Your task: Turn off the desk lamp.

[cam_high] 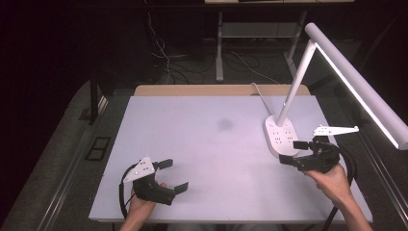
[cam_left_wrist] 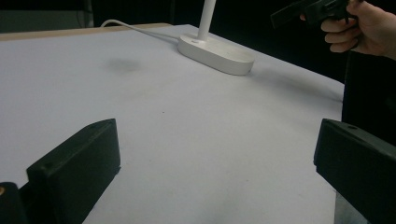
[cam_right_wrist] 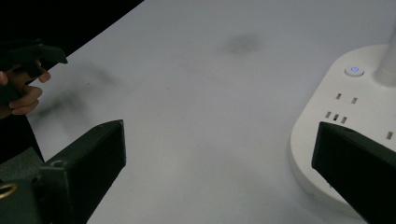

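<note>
Dark floor and tangled cables are surrounding the table [cam_high: 216,144], whose pale lilac top is lying bare apart from a faint grey smudge [cam_high: 224,124] near its middle. From my remote seat I am watching a white desk lamp [cam_high: 284,135] standing at the right side of the surface; its oval base is carrying rows of socket slots and a small power button [cam_right_wrist: 354,70] that is glowing blue in the right gripper view. Its stem is rising at a slant to a long white bar head [cam_high: 358,84] reaching out past the table's right edge, and a white cord [cam_high: 260,96] is trailing from the base toward the far edge.

I am seeing the right gripper [cam_high: 292,151] hovering just beside the near end of the lamp base, with its jaws spread wide; in its own view one jaw is sitting over the rim of the base and the other over bare table, and whether the jaw is touching the base I cannot tell. The person's right hand [cam_high: 332,183] is gripping it from behind.

The left gripper [cam_high: 174,175] is resting low near the front left of the table, well apart from the lamp, with its jaws also standing wide and nothing between them. The left hand [cam_high: 142,204] is wrapping its handle.
</note>
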`<state>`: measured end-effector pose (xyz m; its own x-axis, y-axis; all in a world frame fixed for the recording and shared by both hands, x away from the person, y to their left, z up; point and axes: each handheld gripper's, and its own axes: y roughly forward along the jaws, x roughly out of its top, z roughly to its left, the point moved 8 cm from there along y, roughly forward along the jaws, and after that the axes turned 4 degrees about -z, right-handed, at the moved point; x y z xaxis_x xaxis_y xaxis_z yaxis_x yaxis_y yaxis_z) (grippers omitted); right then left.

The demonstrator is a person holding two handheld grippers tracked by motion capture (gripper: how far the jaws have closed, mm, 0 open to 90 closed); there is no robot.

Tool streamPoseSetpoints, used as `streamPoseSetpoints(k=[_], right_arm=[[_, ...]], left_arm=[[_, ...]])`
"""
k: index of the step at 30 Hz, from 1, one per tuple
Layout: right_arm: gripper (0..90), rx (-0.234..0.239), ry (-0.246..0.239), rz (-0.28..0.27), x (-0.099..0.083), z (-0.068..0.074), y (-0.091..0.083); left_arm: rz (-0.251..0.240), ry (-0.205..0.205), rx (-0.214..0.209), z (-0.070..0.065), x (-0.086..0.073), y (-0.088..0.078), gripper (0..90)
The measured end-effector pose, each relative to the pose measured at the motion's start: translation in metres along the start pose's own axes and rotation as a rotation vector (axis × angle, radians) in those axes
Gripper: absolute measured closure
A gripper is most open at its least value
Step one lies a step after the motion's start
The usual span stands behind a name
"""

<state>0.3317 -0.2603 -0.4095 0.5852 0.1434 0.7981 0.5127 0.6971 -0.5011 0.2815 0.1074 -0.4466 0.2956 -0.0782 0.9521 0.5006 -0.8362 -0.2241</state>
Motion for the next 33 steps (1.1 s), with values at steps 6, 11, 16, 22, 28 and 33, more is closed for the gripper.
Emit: streamPoseSetpoints(k=[6,11,16,22,28,33], right_arm=[[3.0,-0.011,0.002,0.006,0.008,-0.009,0.004],[2.9,-0.020,0.007,0.014,0.012,-0.017,0.008],[2.9,-0.028,0.011,0.016,0.018,-0.026,0.010],[2.9,-0.037,0.030,0.010,0.022,-0.040,0.015],[3.0,-0.044,0.043,0.002,0.028,-0.051,0.017],[3.0,-0.056,0.046,0.002,0.036,-0.059,0.017]], left_arm=[[-0.002,-0.004,-0.001,0.000,0.000,0.000,0.0],[0.006,0.001,-0.003,0.000,-0.001,0.001,0.0],[0.005,-0.002,-0.002,0.000,-0.001,0.001,0.0],[0.004,0.001,-0.005,0.000,0.000,0.001,0.0],[0.011,0.003,-0.011,0.000,-0.001,0.001,0.0],[0.013,0.002,-0.012,0.000,-0.001,0.001,0.0]])
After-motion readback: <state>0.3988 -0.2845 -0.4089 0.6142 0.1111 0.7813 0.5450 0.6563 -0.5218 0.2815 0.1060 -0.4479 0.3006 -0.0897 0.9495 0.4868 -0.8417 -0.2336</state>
